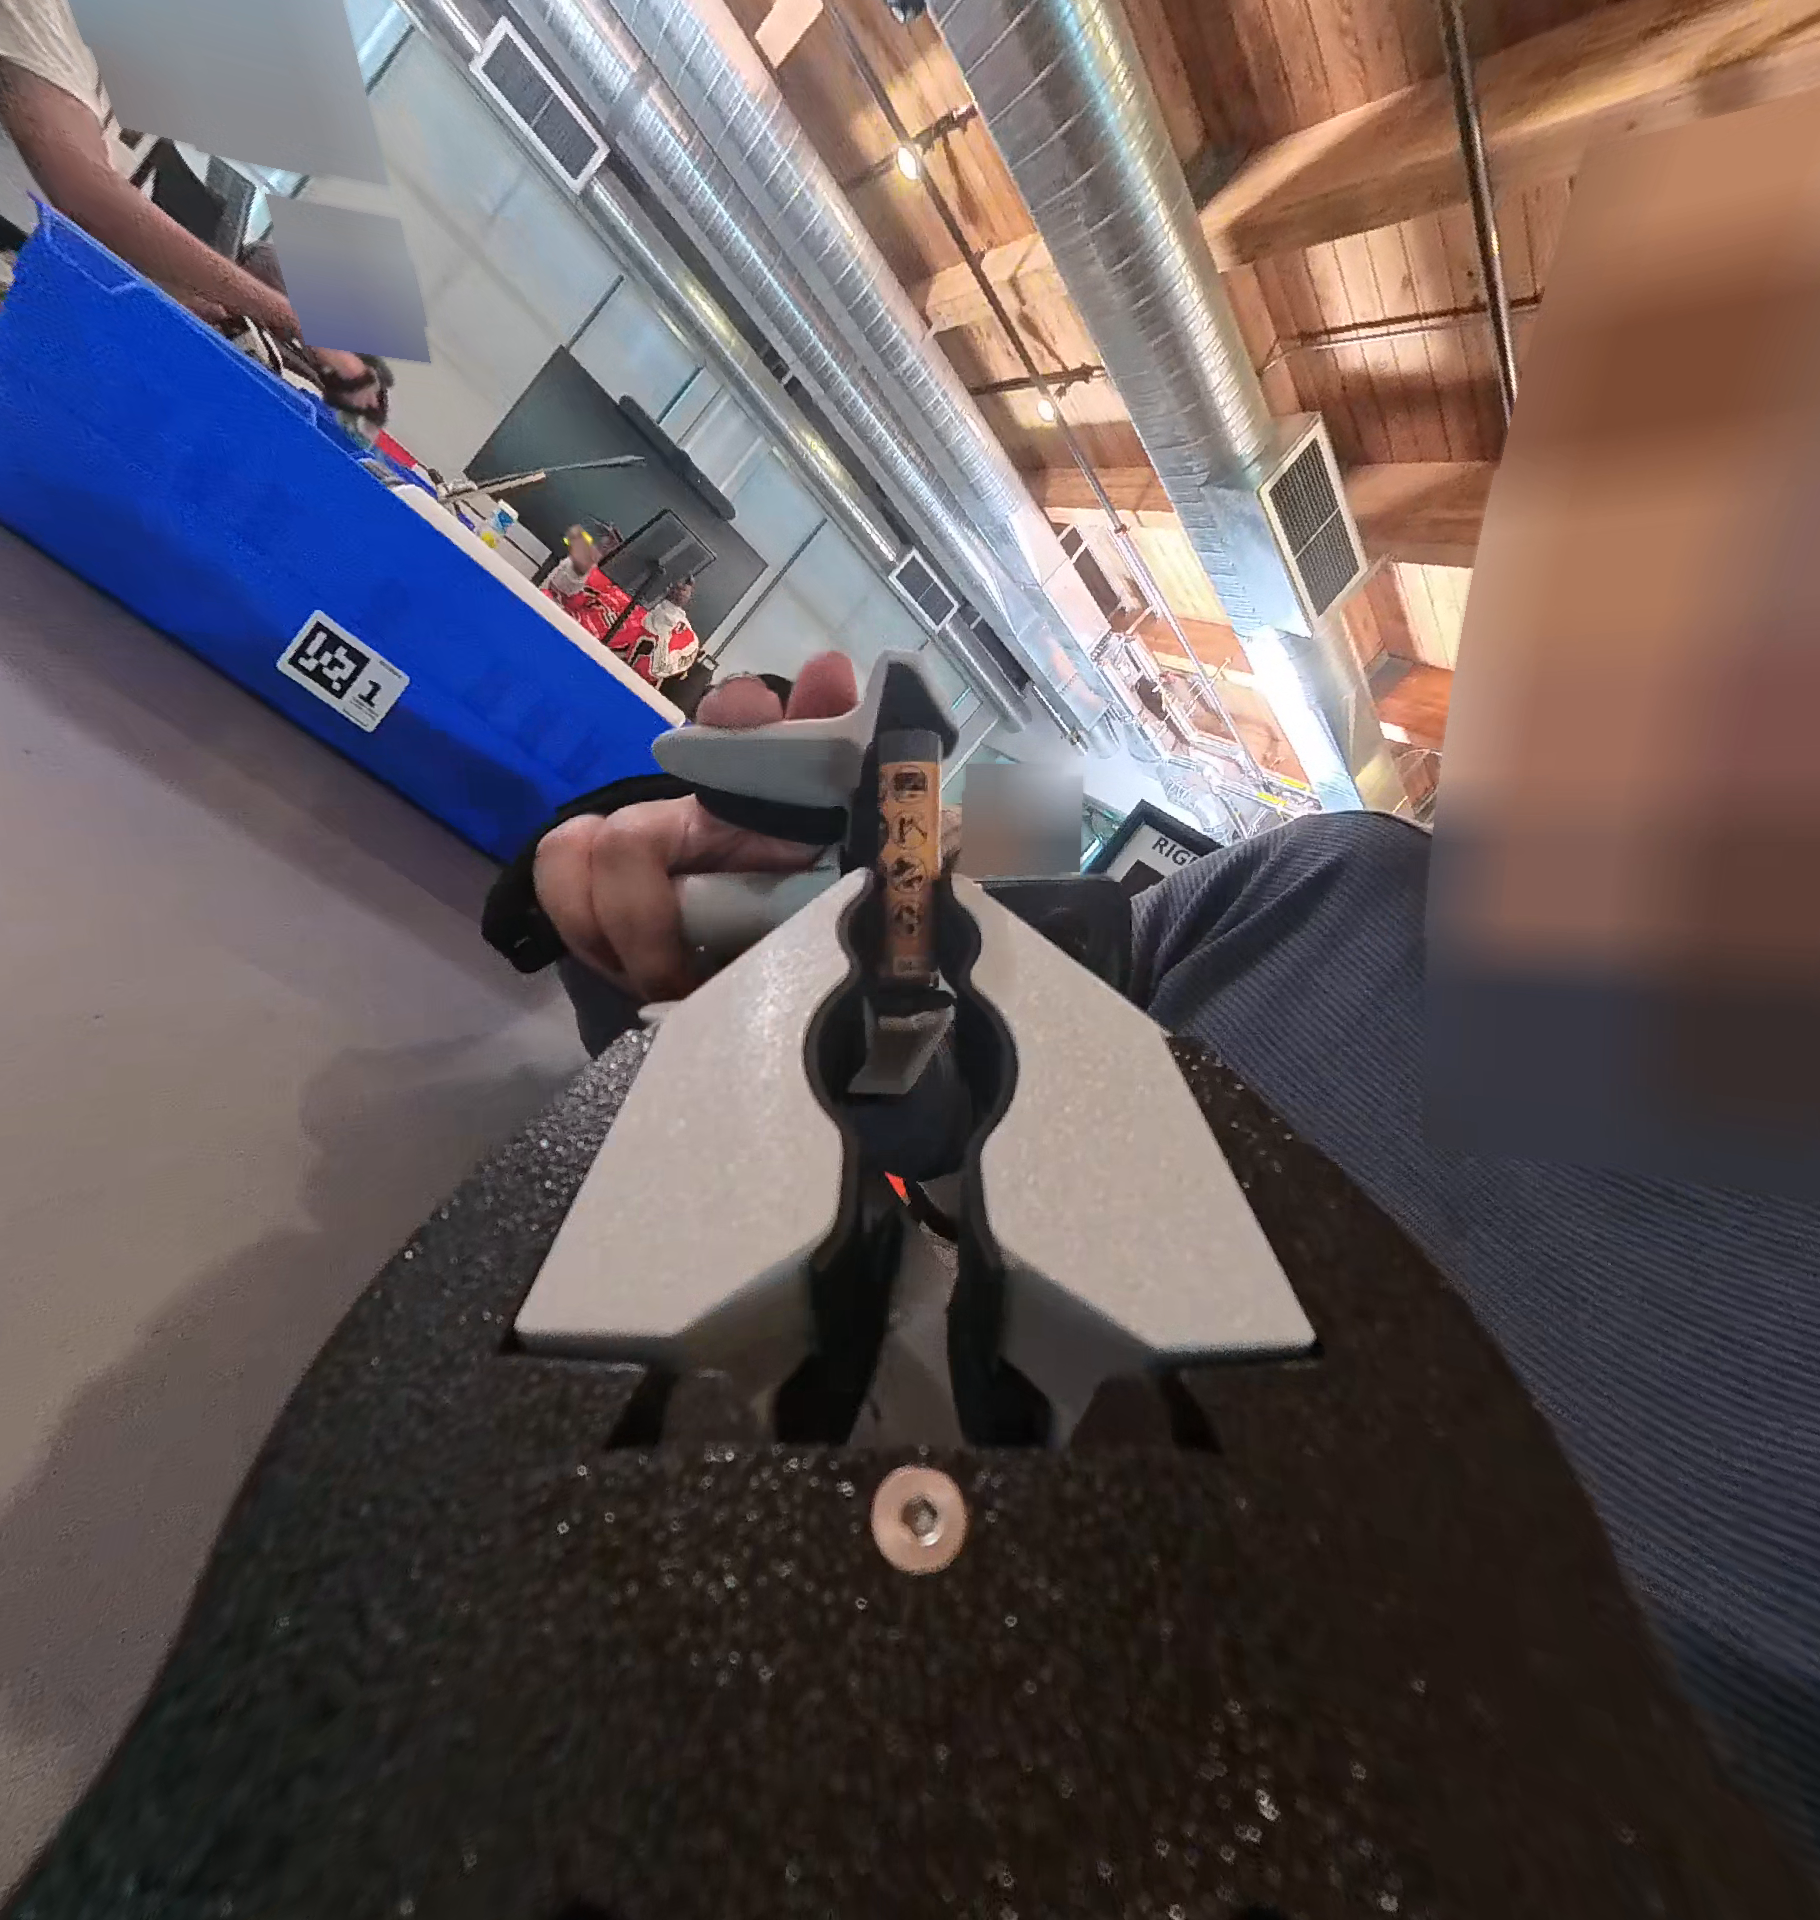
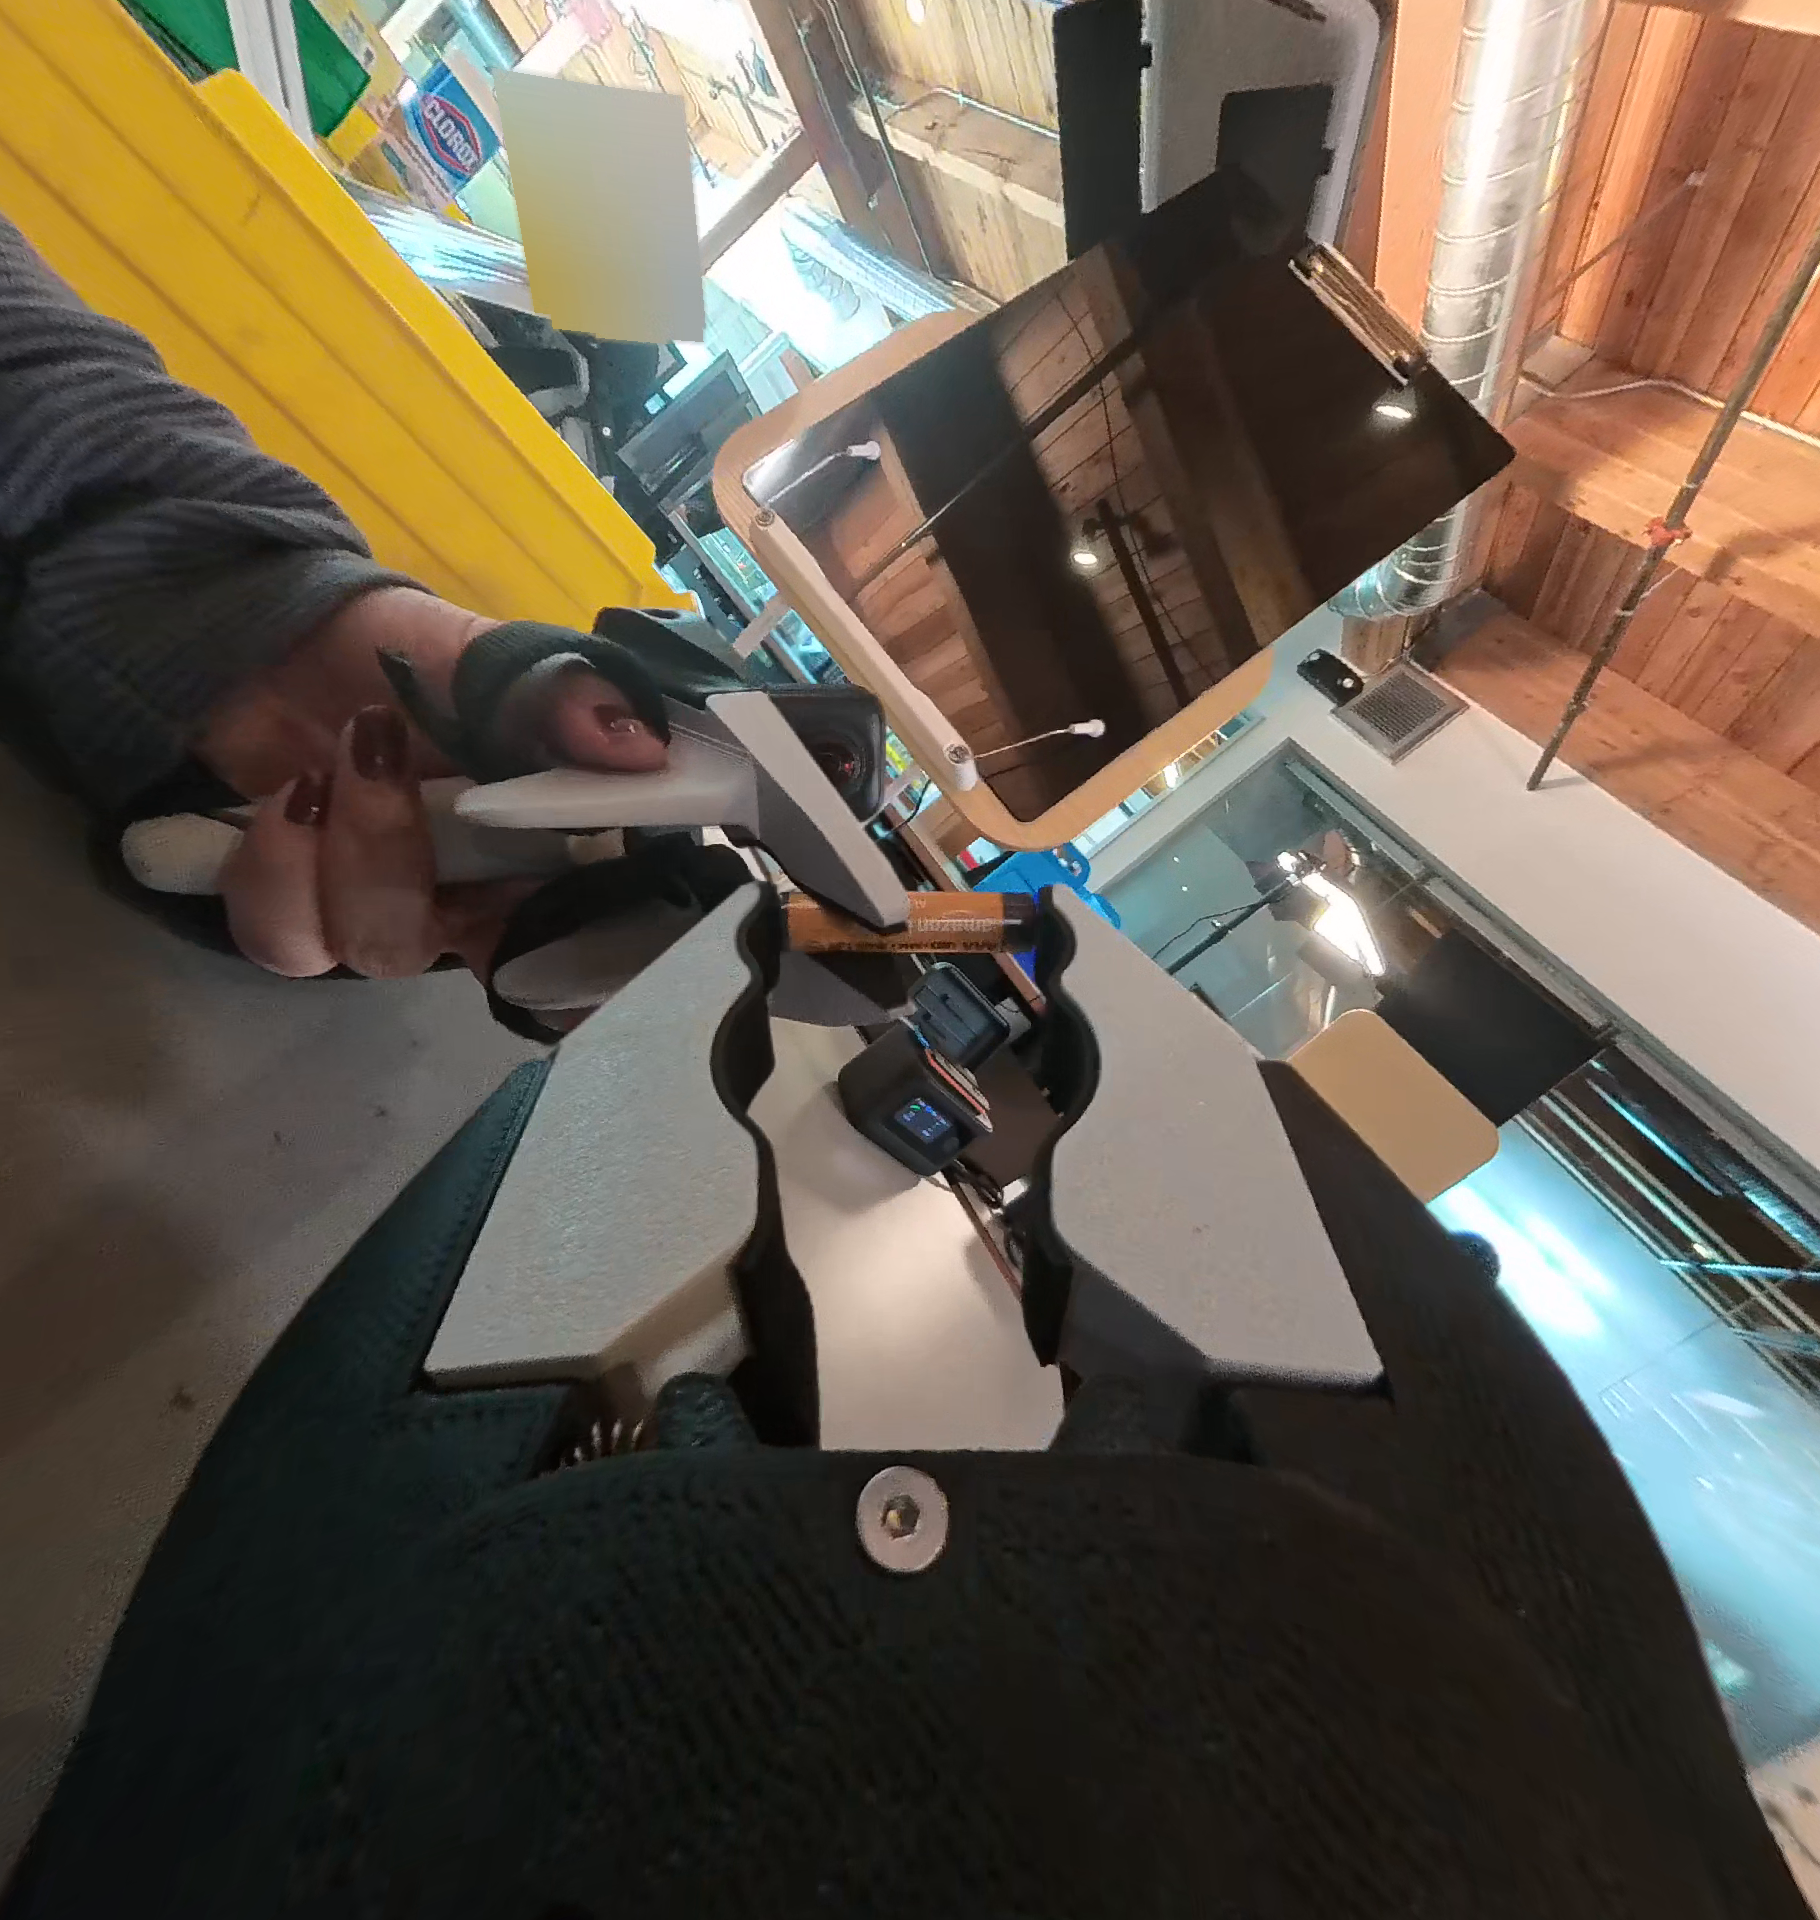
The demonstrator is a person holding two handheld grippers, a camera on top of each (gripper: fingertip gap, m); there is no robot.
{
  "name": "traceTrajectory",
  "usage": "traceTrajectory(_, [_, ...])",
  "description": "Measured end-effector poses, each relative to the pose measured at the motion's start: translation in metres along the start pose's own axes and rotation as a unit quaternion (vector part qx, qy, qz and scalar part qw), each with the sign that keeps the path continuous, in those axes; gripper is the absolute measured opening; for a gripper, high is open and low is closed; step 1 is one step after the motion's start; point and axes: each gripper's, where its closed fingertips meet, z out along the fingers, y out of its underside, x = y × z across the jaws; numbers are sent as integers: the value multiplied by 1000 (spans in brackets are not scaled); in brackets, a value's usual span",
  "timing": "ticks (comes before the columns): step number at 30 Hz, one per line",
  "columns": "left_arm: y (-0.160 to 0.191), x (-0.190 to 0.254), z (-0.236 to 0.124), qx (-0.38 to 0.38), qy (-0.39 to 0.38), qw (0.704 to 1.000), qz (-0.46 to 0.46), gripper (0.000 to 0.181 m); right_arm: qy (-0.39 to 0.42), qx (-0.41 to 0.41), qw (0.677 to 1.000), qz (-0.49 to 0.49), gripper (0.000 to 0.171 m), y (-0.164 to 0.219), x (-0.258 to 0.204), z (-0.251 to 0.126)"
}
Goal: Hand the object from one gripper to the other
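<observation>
The battery (image 2: 911,923), an orange and black cell, lies crosswise between the tips of the right claw (image 2: 906,925), whose grey fingers (image 2: 636,1143) stand wide apart, one at each end of the cell; whether the tips touch it cannot be told. The left claw (image 1: 911,883) is closed on the same battery (image 1: 908,862), its fingers (image 1: 719,1122) nearly together around the cell's middle, with one end sticking out past the tips. In the right wrist view the left claw reaches in from the left, held by a hand (image 2: 366,831) in a dark fingerless glove. A blue bin (image 1: 210,520) sits on the grey bench (image 1: 158,1039); a yellow bin (image 2: 262,312) shows behind the hand.
</observation>
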Motion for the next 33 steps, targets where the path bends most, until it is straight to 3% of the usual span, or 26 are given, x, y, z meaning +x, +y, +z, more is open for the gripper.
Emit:
traceTrajectory(3, [-2, -1, -1, 8, -3, 1000, 0, 8, -3, -8, 1000, 6, 48, 2, 1, 1])
traceTrajectory(5, [-15, -2, -3, 53, -27, 997, 43, 26, 3, -22, 999, 32, 48, 7, 6, 2])
traceTrajectory(8, [-48, 0, -25, 157, -88, 973, 144, 53, 59, -63, 986, 142, 48, 29, 36, -1])
traceTrajectory(10, [-56, -3, -36, 153, -159, 946, 240, 63, 61, -66, 964, 249, 48, 39, 48, -5])
traceTrajectory(12, [-52, -13, -40, 87, -250, 894, 361, 62, 30, -61, 927, 368, 48, 47, 49, -5])
traceTrajectory(16, [-41, -34, -40, -22, -377, 749, 543, 57, -88, -45, 820, 564, 48, 45, 29, -2])
traceTrajectory(20, [-31, -32, -32, -84, -400, 624, 667, 50, -206, -39, 701, 682, 47, 31, 3, -2])
traceTrajectory(23, [-17, -31, -21, -121, -379, 572, 717, 40, -253, -39, 649, 716, 47, 23, -11, -3])
traceTrajectory(29, [-10, -32, -18, -147, -376, 527, 748, 15, -315, -46, 622, 715, 47, 9, -30, -7])
traceTrajectory(31, [-10, -33, -17, -151, -381, 515, 753, 10, -311, -41, 627, 713, 47, 9, -29, -6])
traceTrajectory(33, [-15, -36, -21, -151, -400, 515, 743, 8, -293, -45, 652, 698, 47, 14, -28, -4])
